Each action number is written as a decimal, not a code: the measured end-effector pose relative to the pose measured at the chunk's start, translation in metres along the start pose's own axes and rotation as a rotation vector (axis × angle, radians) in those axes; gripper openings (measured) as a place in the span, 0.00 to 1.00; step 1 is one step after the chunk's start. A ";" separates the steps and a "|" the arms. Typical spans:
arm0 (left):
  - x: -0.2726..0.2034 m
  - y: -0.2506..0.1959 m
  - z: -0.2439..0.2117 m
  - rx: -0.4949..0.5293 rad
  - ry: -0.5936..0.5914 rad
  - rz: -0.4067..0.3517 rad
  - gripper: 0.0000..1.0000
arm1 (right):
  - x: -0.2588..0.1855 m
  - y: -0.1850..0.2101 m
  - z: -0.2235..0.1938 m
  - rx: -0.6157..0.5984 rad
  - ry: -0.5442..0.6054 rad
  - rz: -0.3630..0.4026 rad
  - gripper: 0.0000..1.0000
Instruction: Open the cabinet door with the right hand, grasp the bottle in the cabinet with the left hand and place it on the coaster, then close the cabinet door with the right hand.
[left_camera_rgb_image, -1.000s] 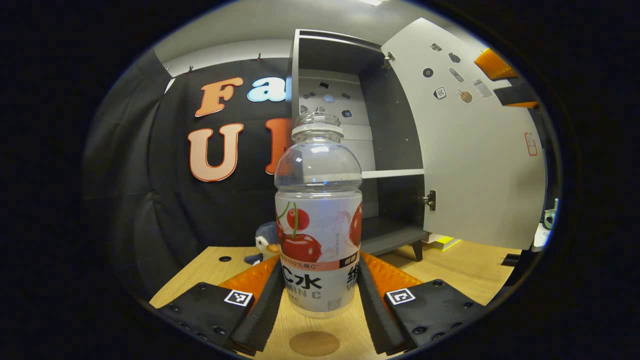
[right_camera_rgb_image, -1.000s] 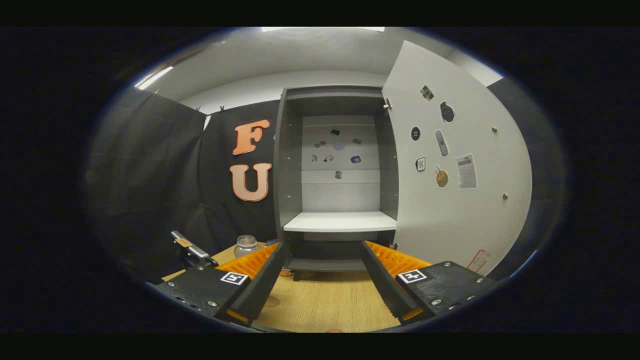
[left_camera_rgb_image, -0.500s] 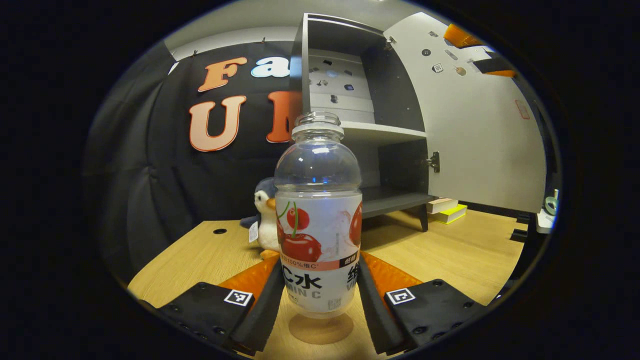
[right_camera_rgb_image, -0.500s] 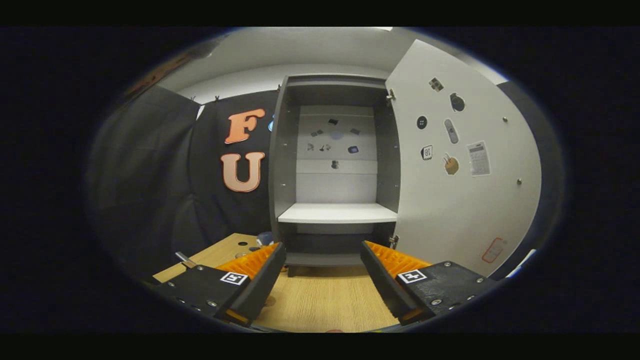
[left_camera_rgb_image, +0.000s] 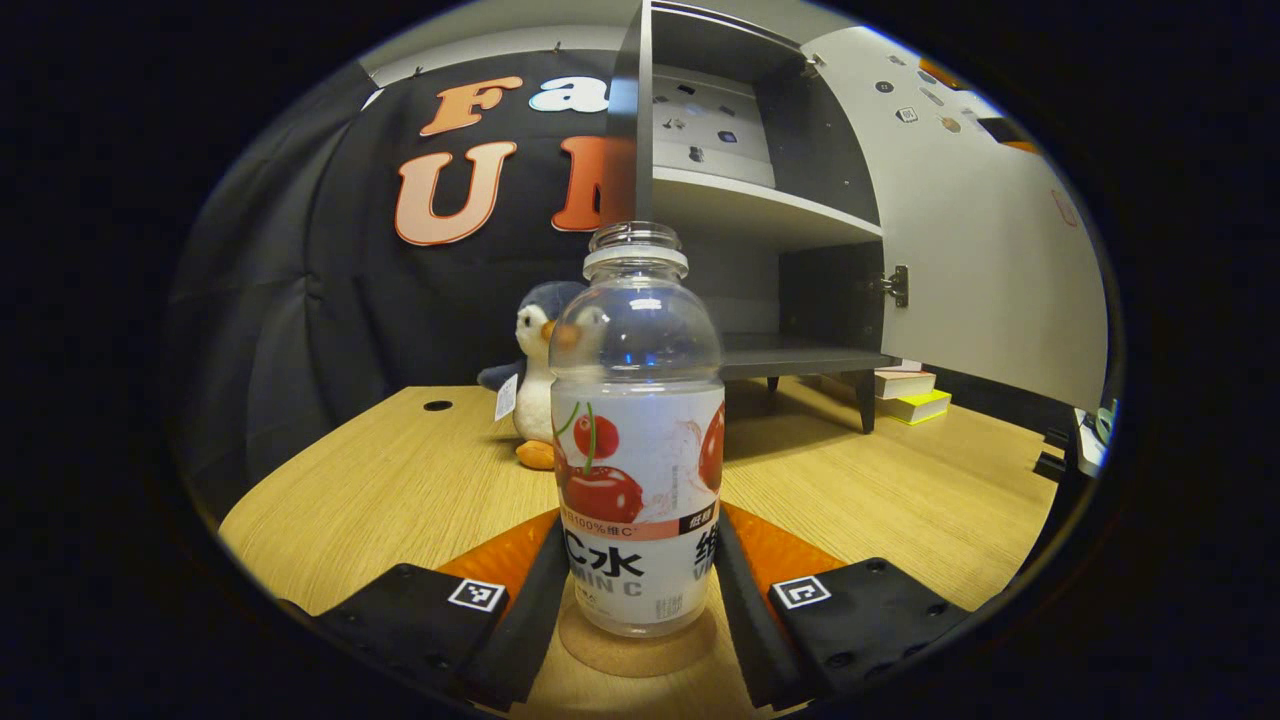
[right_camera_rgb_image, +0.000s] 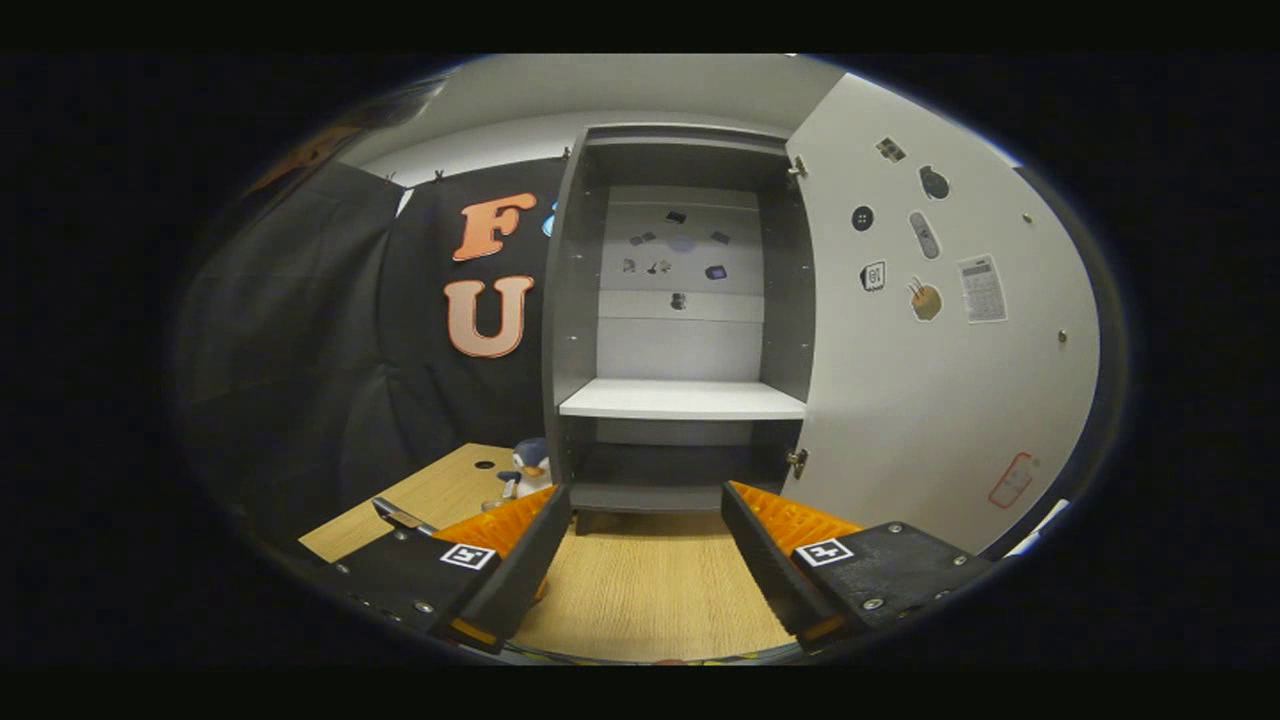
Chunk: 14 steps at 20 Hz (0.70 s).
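In the left gripper view, the left gripper (left_camera_rgb_image: 640, 600) is clamped on an upright, capless clear bottle (left_camera_rgb_image: 637, 450), both fingers pressing its labelled sides. The bottle's base sits on a round coaster (left_camera_rgb_image: 636, 648) on the wooden surface (left_camera_rgb_image: 400, 480). A plush penguin (left_camera_rgb_image: 535, 385) stands behind it. In the right gripper view, the right gripper (right_camera_rgb_image: 645, 560) has its fingers apart, facing the cabinet (right_camera_rgb_image: 680, 330), whose door (right_camera_rgb_image: 940, 350) stands wide open.

bottle (left_camera_rgb_image: 637, 440): clear, uncapped, upright on coaster (left_camera_rgb_image: 637, 650) | cabinet door (right_camera_rgb_image: 940, 340): open
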<state>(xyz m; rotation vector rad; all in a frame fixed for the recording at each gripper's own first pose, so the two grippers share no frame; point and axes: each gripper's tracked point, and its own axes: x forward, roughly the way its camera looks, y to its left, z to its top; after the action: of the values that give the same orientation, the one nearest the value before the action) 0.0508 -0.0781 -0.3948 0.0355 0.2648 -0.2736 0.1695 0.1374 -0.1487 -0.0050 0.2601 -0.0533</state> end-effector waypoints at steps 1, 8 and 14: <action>0.003 -0.003 0.001 0.006 0.004 -0.007 0.82 | -0.001 -0.001 0.000 -0.004 -0.002 -0.001 0.93; 0.010 0.006 -0.016 0.000 0.103 0.017 0.82 | 0.002 -0.008 0.010 -0.027 -0.017 -0.016 0.93; 0.011 0.000 -0.018 0.065 0.125 -0.003 0.82 | 0.013 -0.006 0.003 -0.013 0.009 -0.002 0.93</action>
<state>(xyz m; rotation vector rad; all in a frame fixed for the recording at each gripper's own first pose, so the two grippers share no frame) 0.0559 -0.0799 -0.4153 0.1164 0.3802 -0.2829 0.1823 0.1304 -0.1492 -0.0184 0.2693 -0.0539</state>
